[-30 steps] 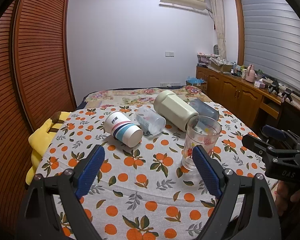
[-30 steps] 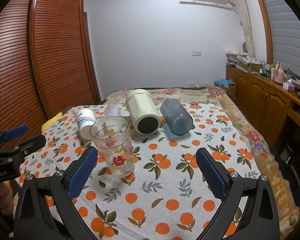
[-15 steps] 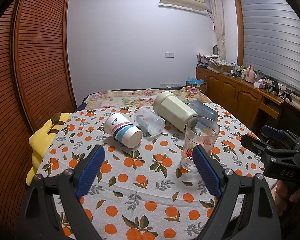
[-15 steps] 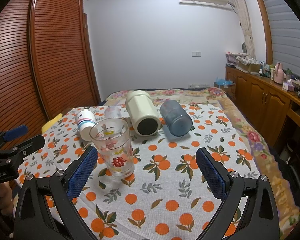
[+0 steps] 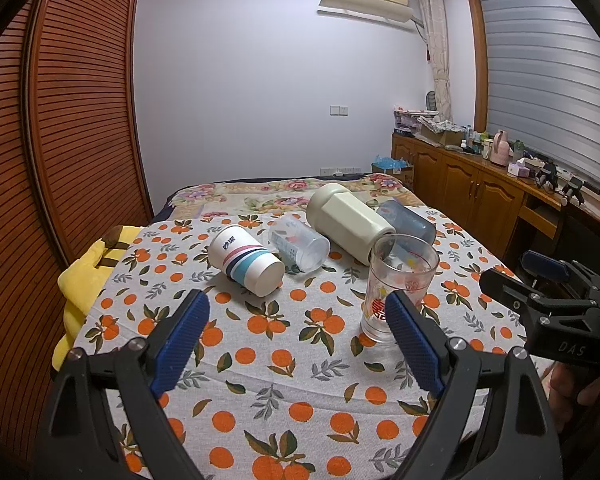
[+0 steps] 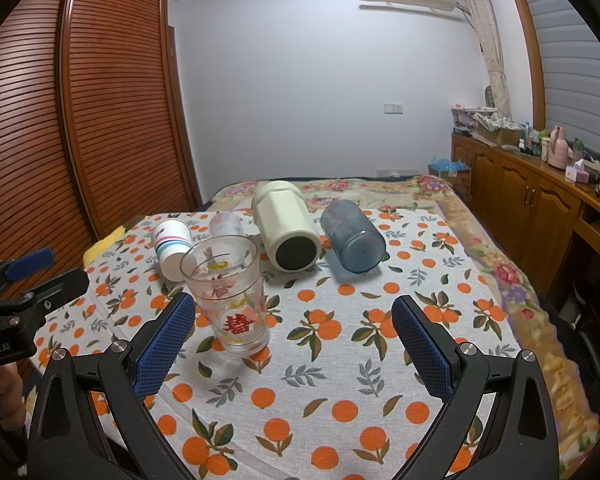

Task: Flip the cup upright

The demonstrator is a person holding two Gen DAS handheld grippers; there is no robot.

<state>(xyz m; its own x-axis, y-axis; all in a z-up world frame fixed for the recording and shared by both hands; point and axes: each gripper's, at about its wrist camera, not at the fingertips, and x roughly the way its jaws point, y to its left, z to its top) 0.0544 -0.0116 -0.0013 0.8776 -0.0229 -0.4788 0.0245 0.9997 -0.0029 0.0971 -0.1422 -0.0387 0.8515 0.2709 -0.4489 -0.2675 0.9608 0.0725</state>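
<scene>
A clear printed glass stands upright on the orange-patterned tablecloth. Behind it several cups lie on their sides: a striped white paper cup, a clear plastic cup, a cream faceted bottle and a blue translucent cup. My left gripper is open and empty, its right finger just in front of the glass. My right gripper is open and empty, with the glass just beyond its left finger.
A yellow plush lies at the table's left edge. A slatted wooden wardrobe stands on the left. A wooden sideboard with clutter runs along the right wall. The other gripper shows in each view.
Both grippers have drawn back a little from the glass, which stays upright on the cloth. The lying cups have not moved.
</scene>
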